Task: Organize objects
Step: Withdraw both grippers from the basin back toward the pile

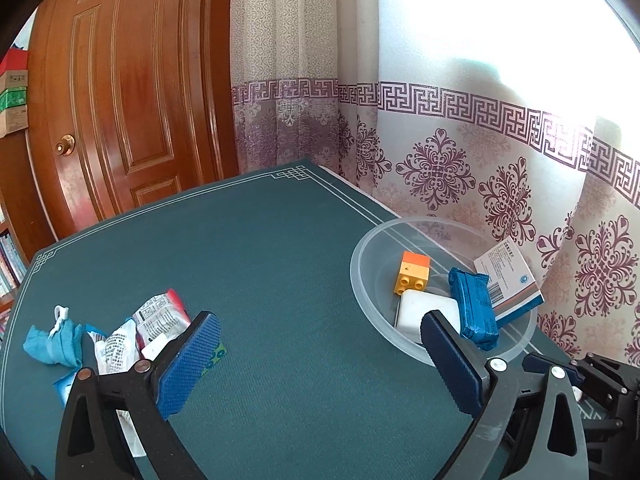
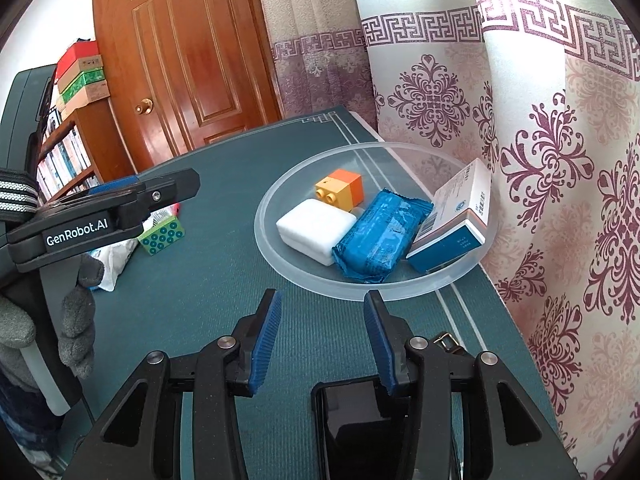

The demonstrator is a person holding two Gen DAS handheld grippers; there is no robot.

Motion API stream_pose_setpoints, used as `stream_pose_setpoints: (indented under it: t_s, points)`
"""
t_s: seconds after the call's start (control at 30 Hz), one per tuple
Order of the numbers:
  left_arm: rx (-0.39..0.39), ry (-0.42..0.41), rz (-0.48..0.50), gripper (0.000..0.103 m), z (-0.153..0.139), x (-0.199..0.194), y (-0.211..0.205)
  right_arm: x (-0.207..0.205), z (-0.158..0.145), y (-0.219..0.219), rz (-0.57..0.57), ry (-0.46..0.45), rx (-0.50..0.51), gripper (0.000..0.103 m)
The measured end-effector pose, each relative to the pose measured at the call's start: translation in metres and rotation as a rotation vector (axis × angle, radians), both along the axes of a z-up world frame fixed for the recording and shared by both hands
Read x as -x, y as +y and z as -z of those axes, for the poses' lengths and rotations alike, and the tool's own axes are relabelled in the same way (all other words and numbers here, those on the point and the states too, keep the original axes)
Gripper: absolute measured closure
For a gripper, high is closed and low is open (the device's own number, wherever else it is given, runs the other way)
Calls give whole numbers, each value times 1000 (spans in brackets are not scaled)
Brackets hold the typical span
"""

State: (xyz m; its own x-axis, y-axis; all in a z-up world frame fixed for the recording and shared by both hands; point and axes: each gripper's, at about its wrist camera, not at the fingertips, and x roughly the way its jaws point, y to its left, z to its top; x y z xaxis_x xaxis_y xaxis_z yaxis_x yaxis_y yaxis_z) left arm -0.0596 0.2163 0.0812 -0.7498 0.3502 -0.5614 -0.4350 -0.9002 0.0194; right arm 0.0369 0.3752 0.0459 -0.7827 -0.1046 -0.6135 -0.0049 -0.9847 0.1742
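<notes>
Left gripper [image 1: 320,354] and right gripper [image 2: 322,338] both hang released; bowl [image 2: 280,196] half-loaded, next grab looks like the packets [image 1: 132,332] at 9 o'clock.

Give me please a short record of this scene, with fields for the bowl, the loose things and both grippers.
bowl: clear bowl at the table's right edge by the curtain
in bowl: orange-yellow block, white block, blue packet, medicine box
loose on table: green dotted block, white sachets, blue pouch
left hand-held gripper: open, empty
right hand-held gripper: open, empty
</notes>
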Motion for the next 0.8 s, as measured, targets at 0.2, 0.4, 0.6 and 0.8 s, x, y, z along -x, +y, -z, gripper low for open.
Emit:
stream_pose_setpoints:
  t_s: [0.2, 0.4, 0.6, 0.8]
  points:
    - [-9, -6, -48, 1, 2, -5, -22, -1, 2, -11, -21, -10, 0, 58]
    - [-33, -19, -115, 1, 4, -6, -53, -1, 5, -23, -40, -21, 6, 56]
    - [-70, -43, -209, 1, 8, -2, -91, 0, 6, -35, -55, -24, 16, 48]
    - [-93, -51, -324, 1, 12, 3, -133, 1, 8, -49, -81, -33, 21, 48]
